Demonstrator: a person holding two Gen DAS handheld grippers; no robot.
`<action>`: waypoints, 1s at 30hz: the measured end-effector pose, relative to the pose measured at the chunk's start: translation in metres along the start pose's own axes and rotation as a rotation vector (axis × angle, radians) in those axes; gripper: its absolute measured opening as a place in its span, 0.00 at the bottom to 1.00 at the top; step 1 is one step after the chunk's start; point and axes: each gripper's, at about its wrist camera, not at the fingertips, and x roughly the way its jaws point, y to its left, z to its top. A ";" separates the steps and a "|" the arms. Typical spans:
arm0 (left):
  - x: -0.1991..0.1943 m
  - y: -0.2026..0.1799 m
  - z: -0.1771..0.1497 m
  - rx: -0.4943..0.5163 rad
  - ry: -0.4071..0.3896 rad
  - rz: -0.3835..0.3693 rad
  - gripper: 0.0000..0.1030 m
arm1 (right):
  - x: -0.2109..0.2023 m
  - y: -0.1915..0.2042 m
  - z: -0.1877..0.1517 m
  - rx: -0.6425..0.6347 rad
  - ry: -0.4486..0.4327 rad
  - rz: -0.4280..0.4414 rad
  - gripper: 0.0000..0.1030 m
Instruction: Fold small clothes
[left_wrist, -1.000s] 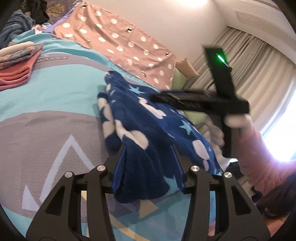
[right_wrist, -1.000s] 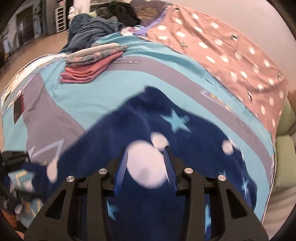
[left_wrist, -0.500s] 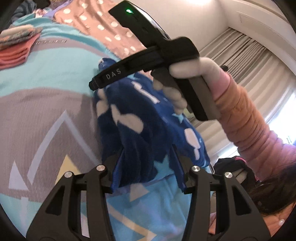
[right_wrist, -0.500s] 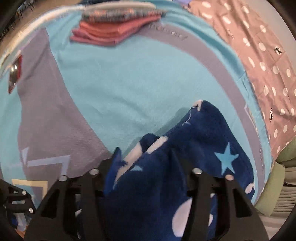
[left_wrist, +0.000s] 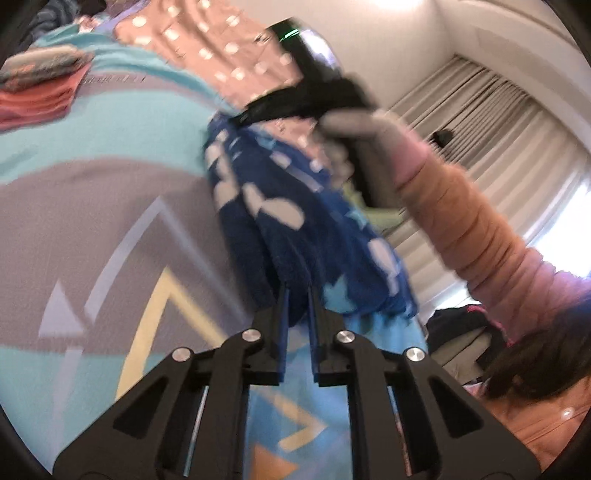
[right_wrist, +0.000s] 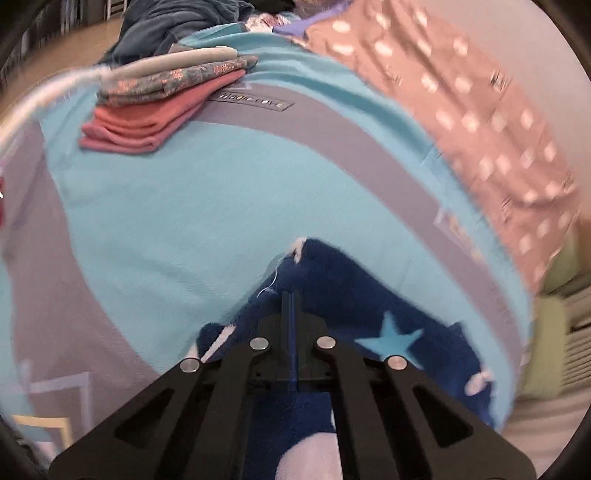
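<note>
Both grippers have just closed on the blue starry garment lying on the turquoise-and-grey bedspread: the left gripper pinches its near edge, the right gripper apparently its far corner, though blurred. Folded clothes sit far left.

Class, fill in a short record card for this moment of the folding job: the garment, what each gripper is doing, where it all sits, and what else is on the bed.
garment: dark blue fleece piece with white spots and pale stars
left gripper: jaws just closed, pinching the near edge of the fleece
right gripper: jaws just closed, pinching the fleece near its far corner
surface: bed cover in turquoise and grey
already folded: stack of clothes, pink at the bottom, patterned grey on top
beside it: pink spotted quilt
picture quality: blurred
</note>
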 end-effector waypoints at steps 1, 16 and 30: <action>0.001 0.006 -0.003 -0.023 0.006 0.003 0.09 | 0.001 -0.005 0.000 0.031 0.019 0.029 0.00; 0.027 0.002 -0.014 0.052 0.087 0.079 0.00 | 0.060 -0.005 0.020 0.090 0.062 0.032 0.13; 0.014 0.015 0.008 -0.035 -0.030 0.047 0.47 | -0.049 -0.024 -0.087 0.055 -0.088 0.268 0.26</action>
